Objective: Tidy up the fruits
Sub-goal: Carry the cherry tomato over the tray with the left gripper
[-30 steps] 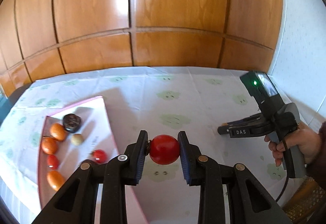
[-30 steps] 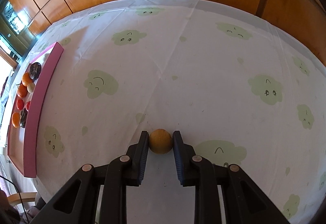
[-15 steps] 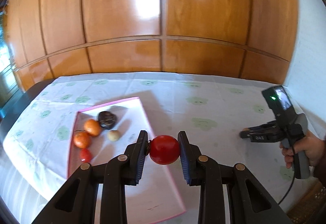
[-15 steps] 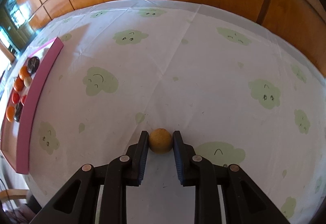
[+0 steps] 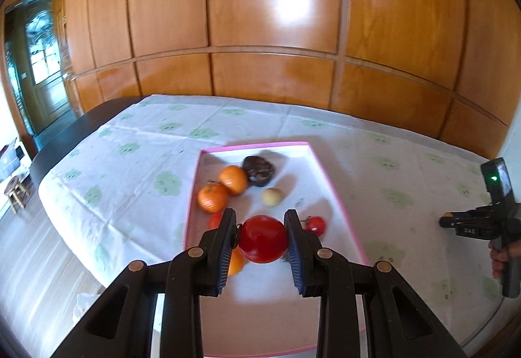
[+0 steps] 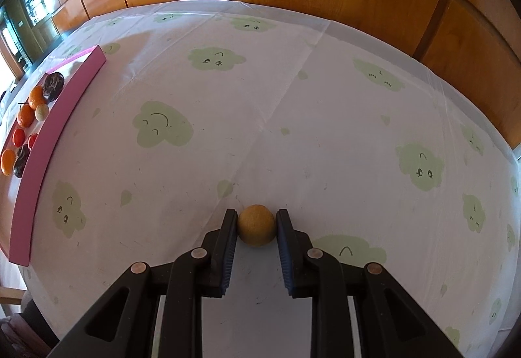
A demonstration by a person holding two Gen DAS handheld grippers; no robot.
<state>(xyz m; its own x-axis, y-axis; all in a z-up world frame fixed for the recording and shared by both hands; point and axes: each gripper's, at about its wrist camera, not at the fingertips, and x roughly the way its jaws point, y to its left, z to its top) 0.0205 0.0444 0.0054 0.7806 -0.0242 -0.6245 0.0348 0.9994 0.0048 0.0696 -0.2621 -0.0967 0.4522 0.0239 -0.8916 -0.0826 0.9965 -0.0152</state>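
Note:
My left gripper [image 5: 262, 239] is shut on a red tomato [image 5: 263, 239] and holds it above the pink-rimmed tray [image 5: 335, 192]. In the tray lie two oranges [image 5: 232, 179], a dark fruit [image 5: 259, 166], a small pale fruit [image 5: 273, 196] and small red fruits [image 5: 315, 224]. My right gripper [image 6: 255, 226] is shut on a small tan round fruit [image 6: 255, 225] just above the tablecloth; it also shows at the far right of the left wrist view [image 5: 451, 222]. The tray also shows at the left edge of the right wrist view [image 6: 49, 136].
The table carries a white cloth with green cloud faces [image 6: 260, 97]. Wood panelling [image 5: 260, 32] stands behind it. The table's left edge [image 5: 65, 143] drops to the floor, with a doorway beyond.
My left gripper has swung left with the tomato, so it now hangs over the tray instead of beside it. The right gripper has barely moved with its tan fruit.

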